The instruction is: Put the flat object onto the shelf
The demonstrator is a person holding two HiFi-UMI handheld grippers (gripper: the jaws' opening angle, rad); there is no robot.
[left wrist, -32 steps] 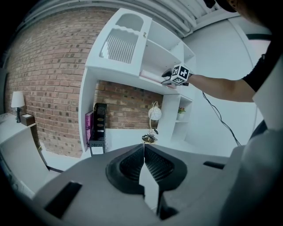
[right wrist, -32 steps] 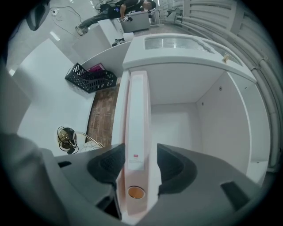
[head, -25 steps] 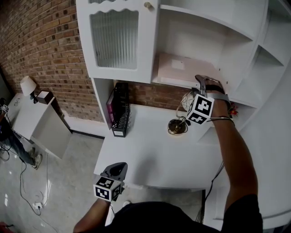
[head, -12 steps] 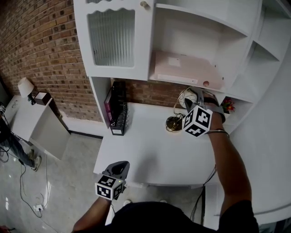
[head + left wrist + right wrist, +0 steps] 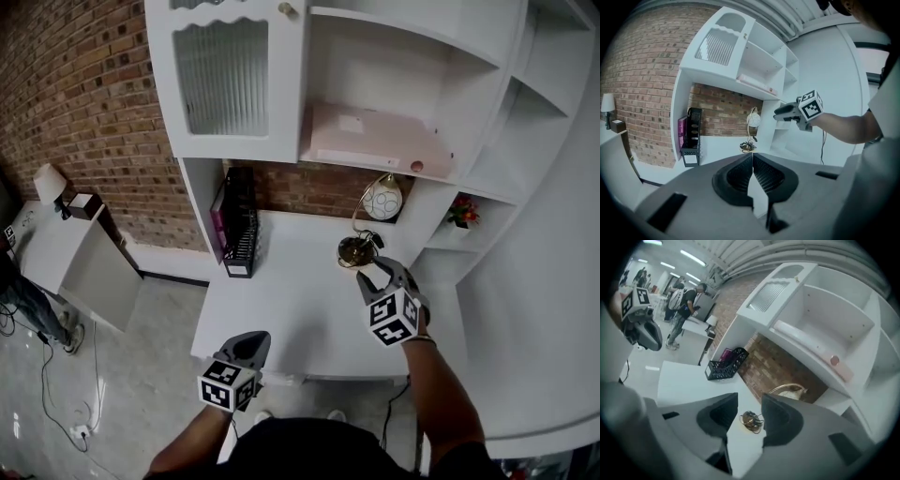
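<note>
flat object point(image 5: 375, 141) laid on the shelf point(image 5: 330, 66); placing judged done
it is seen well apart from both grippers. the jaws of the right gripper point(image 5: 378, 273) have just been closing and are held half apart on nothing; those of the left gripper point(image 5: 247, 345) are pressed together, empty. only a retreat is called for next.
</note>
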